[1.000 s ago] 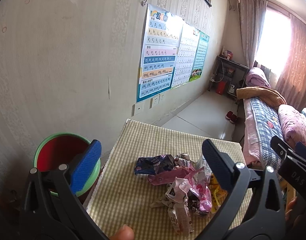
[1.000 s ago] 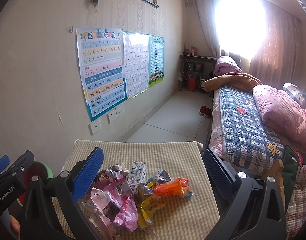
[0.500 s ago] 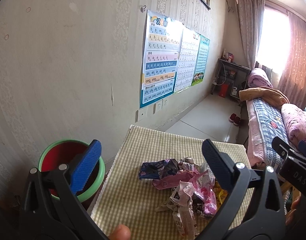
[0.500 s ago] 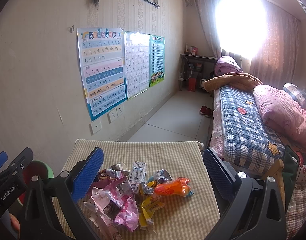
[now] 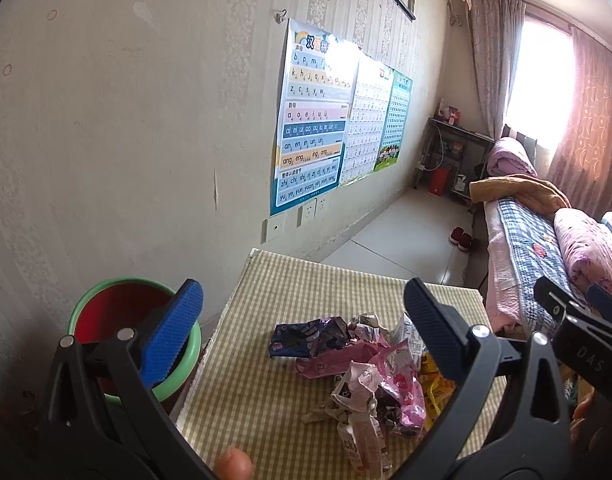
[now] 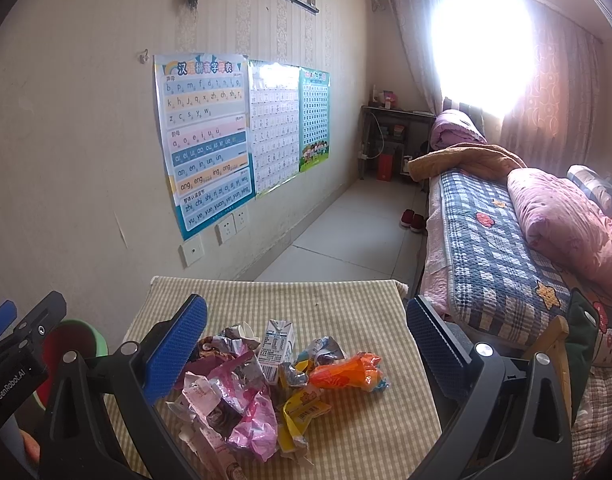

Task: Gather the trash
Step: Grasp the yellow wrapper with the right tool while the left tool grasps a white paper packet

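Left gripper (image 5: 302, 312) and right gripper (image 6: 306, 328), both with jaws spread wide and holding nothing, poised above the near edge of a checked table (image 6: 346, 296). Over the last second the left wrist view has drifted slightly, so that the bin and the far table edge sit a little higher and further right in frame; the right wrist view is almost unchanged. Neither tool has closed or descended onto anything, which suggests the approach phase is under way and no item has yet been collected.

Trash pile (image 6: 258, 384), resting on the near half of the table between the two pairs of fingers as seen from each camera. Nearest the viewer: crumpled pink wrappers (image 6: 250, 420) and a white torn packet (image 5: 358, 404). Beside them, toward the table's right side: a yellow wrapper (image 6: 302, 404) and an orange packet (image 6: 346, 372). Further in: a small upright milk carton (image 6: 278, 344), and on the left of the pile a dark blue wrapper (image 5: 306, 336).

Bin (image 5: 106, 316), green-rimmed with a red interior, standing just off the table's left edge against the wall. What shows of its interior appears empty, though the left finger hides part of it. The far half of the table carries nothing visible.
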